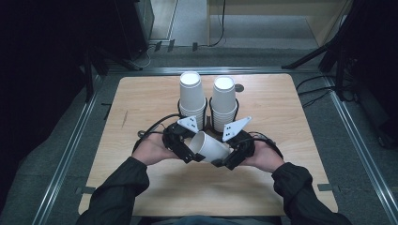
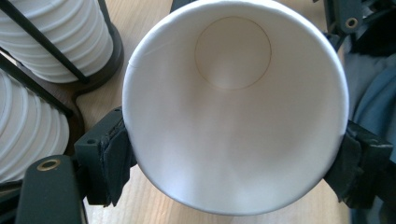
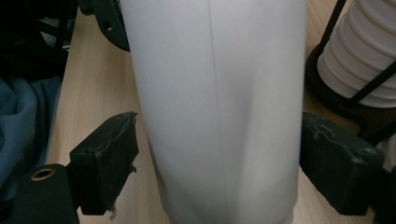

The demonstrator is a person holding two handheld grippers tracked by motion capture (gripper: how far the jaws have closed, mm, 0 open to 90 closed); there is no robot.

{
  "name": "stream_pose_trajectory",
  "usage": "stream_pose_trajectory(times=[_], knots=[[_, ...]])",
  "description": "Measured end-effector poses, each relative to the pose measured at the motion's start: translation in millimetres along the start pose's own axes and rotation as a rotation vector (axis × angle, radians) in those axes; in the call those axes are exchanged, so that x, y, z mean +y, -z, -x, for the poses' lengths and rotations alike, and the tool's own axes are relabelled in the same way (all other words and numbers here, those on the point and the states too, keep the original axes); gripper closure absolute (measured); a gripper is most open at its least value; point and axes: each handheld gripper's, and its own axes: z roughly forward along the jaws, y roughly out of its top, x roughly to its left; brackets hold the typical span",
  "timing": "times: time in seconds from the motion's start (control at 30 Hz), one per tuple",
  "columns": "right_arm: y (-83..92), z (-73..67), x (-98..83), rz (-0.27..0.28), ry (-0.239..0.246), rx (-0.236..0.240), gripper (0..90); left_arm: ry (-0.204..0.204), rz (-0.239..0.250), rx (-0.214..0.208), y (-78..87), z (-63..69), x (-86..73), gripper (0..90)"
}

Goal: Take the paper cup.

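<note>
— Where is the paper cup (image 1: 211, 146)?
— Lying sideways above the worktop (image 1: 141, 108), between both grippers.
— And the jaws?
— The left gripper (image 2: 236, 158) pinches its rim. The right gripper (image 3: 219, 163) has its jaws apart around the cup.

The high view looks forward and down on the whole table (image 1: 141, 187) from the person's side. Each gripper view sits very close to the paper cup (image 1: 211, 147) — the left faces into its mouth, the right its side — and both share the cup stacks (image 1: 192, 98).
</note>
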Motion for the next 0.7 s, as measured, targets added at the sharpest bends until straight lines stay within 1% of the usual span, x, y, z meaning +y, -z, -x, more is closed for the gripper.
stream_pose_trajectory(times=[0.03,0.13,0.2,0.27,0.33,0.37,0.4,0.43,0.47,0.5,0.53,0.57,0.6,0.63,0.7], knots=[[-1.7,-0.5,-0.5,-0.008,-0.008,0.005,15.5,-0.007,-0.005,-0.001,-0.9,0.0,1.0,15.0],[-8.2,0.6,-2.3,-0.016,0.013,-0.002,17.0,-0.011,-0.026,0.001,-3.9,0.8,4.0,14.6],[-10.6,1.1,-3.4,-0.021,0.001,0.001,19.1,-0.008,-0.034,0.001,-6.6,1.3,4.9,14.1],[-12.2,1.6,-4.4,-0.023,0.012,0.016,21.4,-0.007,-0.044,-0.007,-8.6,1.3,4.9,13.4],[-12.7,0.8,-5.0,-0.031,0.025,0.013,22.1,-0.009,-0.050,-0.013,-9.6,0.4,4.9,12.1],[-12.7,1.0,-5.2,-0.032,0.025,0.019,22.2,-0.015,-0.044,-0.005,-10.0,0.5,4.8,11.2],[-12.6,1.2,-5.7,-0.025,0.033,0.015,22.4,-0.021,-0.036,-0.003,-10.1,0.6,4.4,10.5],[-12.2,1.3,-5.8,-0.023,0.035,0.013,22.4,-0.019,-0.027,-0.003,-10.2,0.6,4.2,9.5],[-11.6,1.2,-5.9,-0.018,0.034,0.009,22.4,-0.032,-0.015,0.007,-9.4,0.8,3.8,8.8],[-10.7,1.6,-6.0,-0.011,0.038,0.003,22.3,-0.033,0.010,0.026,-8.8,2.2,2.8,7.6],[-9.7,1.9,-5.9,-0.004,0.036,0.005,22.3,-0.027,0.012,0.040,-8.3,2.3,2.4,5.1],[-8.3,2.4,-5.8,0.006,0.032,0.004,22.2,-0.012,0.012,0.041,-8.2,1.2,2.2,0.3],[-6.6,3.2,-5.8,0.016,0.025,0.002,22.2,0.006,0.026,0.040,-7.7,0.6,1.3,0.0],[-4.8,3.6,-5.9,0.022,0.018,-0.003,22.1,0.008,0.045,0.035,-6.7,-0.4,-0.1,0.0],[-1.5,5.3,-6.4,0.037,0.009,-0.002,22.1,0.026,0.088,0.025,-4.7,-1.9,-2.9,0.0]])
